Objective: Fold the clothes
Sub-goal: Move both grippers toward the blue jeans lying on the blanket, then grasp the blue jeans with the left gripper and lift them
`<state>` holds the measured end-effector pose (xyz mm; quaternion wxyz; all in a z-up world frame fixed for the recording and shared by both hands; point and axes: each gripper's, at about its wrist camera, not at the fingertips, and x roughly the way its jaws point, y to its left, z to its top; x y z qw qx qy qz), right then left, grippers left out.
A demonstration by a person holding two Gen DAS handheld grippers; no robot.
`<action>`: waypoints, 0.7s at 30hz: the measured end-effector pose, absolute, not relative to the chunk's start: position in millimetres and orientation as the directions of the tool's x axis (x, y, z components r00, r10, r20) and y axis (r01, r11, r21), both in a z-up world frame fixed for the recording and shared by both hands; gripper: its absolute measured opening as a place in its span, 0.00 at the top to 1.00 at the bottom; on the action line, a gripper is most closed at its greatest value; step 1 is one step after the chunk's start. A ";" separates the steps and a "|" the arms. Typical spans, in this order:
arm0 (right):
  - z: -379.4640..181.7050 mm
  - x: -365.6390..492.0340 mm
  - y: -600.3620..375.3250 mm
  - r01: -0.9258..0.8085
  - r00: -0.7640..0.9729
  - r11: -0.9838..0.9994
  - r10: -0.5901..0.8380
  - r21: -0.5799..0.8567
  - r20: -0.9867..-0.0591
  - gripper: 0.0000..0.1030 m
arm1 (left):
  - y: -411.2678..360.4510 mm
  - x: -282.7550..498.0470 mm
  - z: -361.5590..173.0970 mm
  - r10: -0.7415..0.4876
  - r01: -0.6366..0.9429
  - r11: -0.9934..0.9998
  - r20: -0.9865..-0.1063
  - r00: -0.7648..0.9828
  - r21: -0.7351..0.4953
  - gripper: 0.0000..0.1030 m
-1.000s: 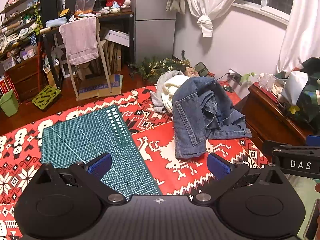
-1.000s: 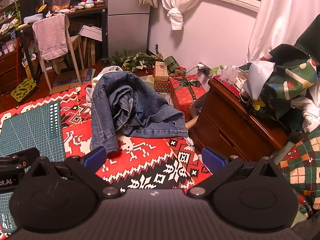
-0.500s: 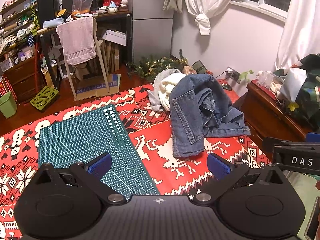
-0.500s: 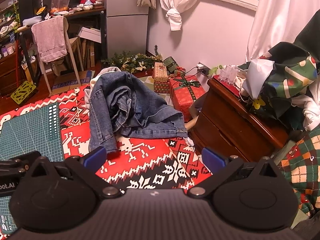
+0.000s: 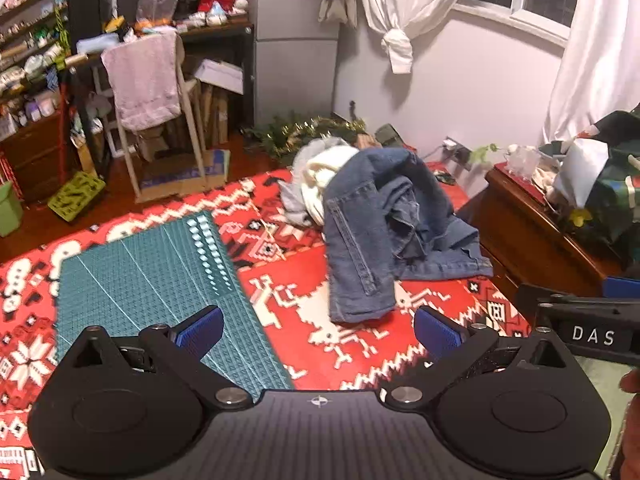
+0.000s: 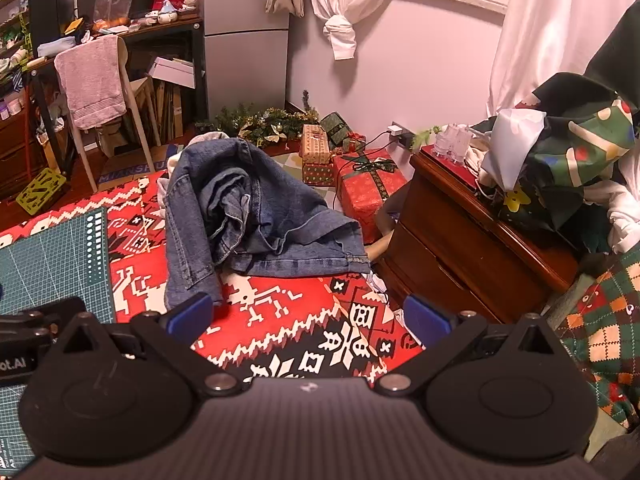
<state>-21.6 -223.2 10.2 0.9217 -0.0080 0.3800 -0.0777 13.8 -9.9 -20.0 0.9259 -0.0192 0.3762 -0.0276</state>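
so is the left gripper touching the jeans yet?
Apart. In the left wrist view the left gripper is open, and bare red blanket shows between its fingertips and the jeans.

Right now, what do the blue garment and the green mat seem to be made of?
Blue garment: looks like denim, matte and faded, with visible stitched seams and hems. Green mat: probably a rubbery plastic cutting mat, smooth with a slight sheen and a printed white grid.
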 end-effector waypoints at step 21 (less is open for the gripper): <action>-50.1 0.6 -228.1 0.099 0.712 0.991 -0.132 -0.088 -0.689 0.00 | -20.9 38.0 -67.7 -0.089 0.054 0.996 -0.648 0.756 -0.073 0.01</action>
